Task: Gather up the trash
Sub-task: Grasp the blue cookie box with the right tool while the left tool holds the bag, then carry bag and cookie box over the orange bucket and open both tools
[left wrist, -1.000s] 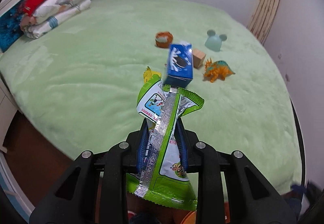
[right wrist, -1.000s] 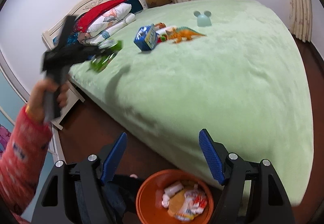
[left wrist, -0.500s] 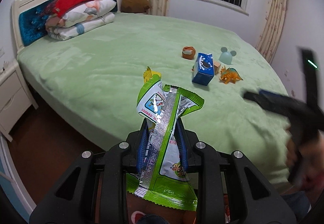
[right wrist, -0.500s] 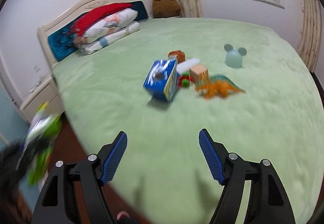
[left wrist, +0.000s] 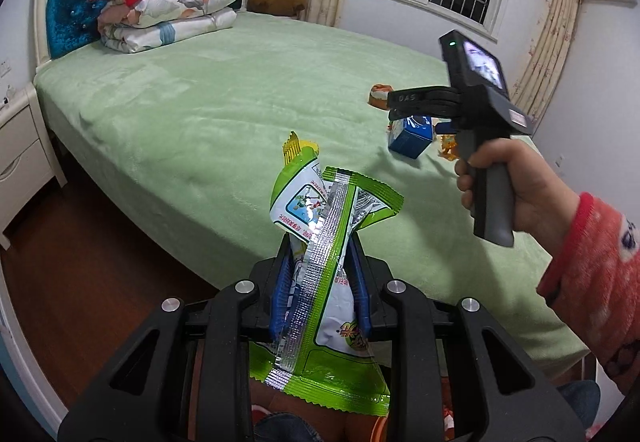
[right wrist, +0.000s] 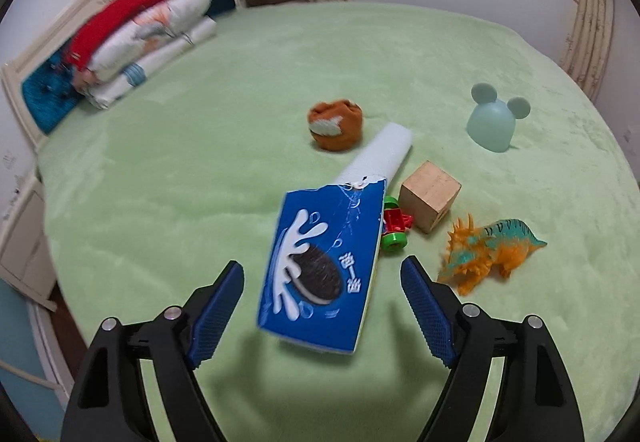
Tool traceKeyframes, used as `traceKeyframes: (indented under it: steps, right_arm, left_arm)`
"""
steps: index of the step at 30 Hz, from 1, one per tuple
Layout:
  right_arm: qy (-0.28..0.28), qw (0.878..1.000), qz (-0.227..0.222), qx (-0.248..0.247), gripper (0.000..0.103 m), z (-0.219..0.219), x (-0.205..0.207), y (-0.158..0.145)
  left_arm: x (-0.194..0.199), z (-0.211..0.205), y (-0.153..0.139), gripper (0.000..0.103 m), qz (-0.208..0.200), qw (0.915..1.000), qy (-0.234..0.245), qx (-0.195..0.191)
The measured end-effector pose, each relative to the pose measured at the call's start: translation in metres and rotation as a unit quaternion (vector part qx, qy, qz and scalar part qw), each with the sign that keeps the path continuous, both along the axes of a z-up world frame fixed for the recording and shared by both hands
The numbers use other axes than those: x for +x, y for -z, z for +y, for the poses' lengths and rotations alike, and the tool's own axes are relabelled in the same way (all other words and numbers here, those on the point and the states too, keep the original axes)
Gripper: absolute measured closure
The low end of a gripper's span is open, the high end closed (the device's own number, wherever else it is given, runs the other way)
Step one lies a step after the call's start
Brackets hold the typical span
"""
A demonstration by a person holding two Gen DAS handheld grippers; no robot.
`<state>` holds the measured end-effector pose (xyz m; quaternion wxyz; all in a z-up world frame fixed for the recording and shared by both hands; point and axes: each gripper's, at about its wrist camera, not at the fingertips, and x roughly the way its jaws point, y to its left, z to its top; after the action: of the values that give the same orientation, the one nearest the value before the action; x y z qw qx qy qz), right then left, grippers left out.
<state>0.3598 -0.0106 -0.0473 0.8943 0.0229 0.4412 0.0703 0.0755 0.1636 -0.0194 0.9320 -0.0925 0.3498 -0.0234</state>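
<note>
1. Your left gripper (left wrist: 320, 274) is clamped tight on a crinkled green-and-white foil snack wrapper (left wrist: 324, 282). The wrapper stands up between the blue pads and spills below them towards the camera.
2. That left gripper hangs off the near edge of the bed with the pale green plush cover (left wrist: 224, 98), over the dark wooden floor (left wrist: 80, 242). The bed's side edge runs diagonally just ahead of the wrapper.
3. Between that edge and the folded floral quilts with a red blanket on top (left wrist: 168, 10), the bed surface is wide and bare.
4. Your right gripper (right wrist: 322, 306) stands wide open and holds nothing. The blue cardboard cookie box with a torn top (right wrist: 320, 266) lies between its pads, with green cover showing on both sides of it.
5. The box lies on the bed, leaning against a pale foam cylinder (right wrist: 380, 158). A small red-and-green plastic toy (right wrist: 394, 228) sits tight at its right side.
6. Things crowd the right: a wooden cube (right wrist: 430, 200), an orange-and-teal plastic dinosaur (right wrist: 486, 252), and further back a pale blue mouse-eared dome (right wrist: 494, 122). A rolled orange sock (right wrist: 336, 124) sits behind the cylinder. To the left of the box the cover is clear.
7. In the left view, your right hand (left wrist: 504, 182), in a red patterned sleeve (left wrist: 592, 282), grips the handle, and the tool reaches over the bed above the box.
</note>
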Motion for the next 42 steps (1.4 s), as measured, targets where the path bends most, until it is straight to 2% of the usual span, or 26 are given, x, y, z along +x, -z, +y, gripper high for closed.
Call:
traceKeyframes:
  steps: [1,2,9,13,19,31,36,42]
  right_arm:
    - [-0.001,1.000,0.011,-0.011,0.044,0.001,0.003,0.003]
    - [-0.005,1.000,0.020,-0.012,0.049,0.000,0.004,0.005]
    - [-0.013,1.000,0.010,0.004,0.050,-0.020,-0.020,-0.010]
    - [-0.026,1.000,-0.009,0.002,0.050,-0.034,-0.041,-0.025]
    - [-0.042,0.998,-0.044,0.010,0.050,-0.074,-0.093,-0.055]
    - [-0.046,0.992,-0.114,0.012,0.050,-0.167,-0.200,-0.098]
    - [-0.055,0.989,-0.137,0.011,0.050,-0.198,-0.248,-0.103]
    - [-0.065,0.987,-0.143,0.014,0.050,-0.228,-0.303,-0.095]
  left_arm:
    - [0.000,0.000,0.000,0.077,0.000,1.0000,-0.001,0.001]
    - [-0.001,0.000,0.000,0.077,0.000,1.0000,-0.001,0.000]
    - [-0.005,-0.005,-0.002,0.077,-0.001,0.9999,0.006,-0.008]
    - [-0.009,-0.012,-0.007,0.077,-0.004,0.9999,0.013,-0.004]
    - [-0.017,-0.030,-0.019,0.077,-0.014,0.9995,0.027,0.005]
    - [-0.038,-0.093,-0.045,0.077,-0.034,0.9965,0.074,0.021]
    - [-0.048,-0.121,-0.052,0.077,-0.038,0.9944,0.095,0.028]
    - [-0.062,-0.155,-0.053,0.077,-0.034,0.9905,0.127,0.040]
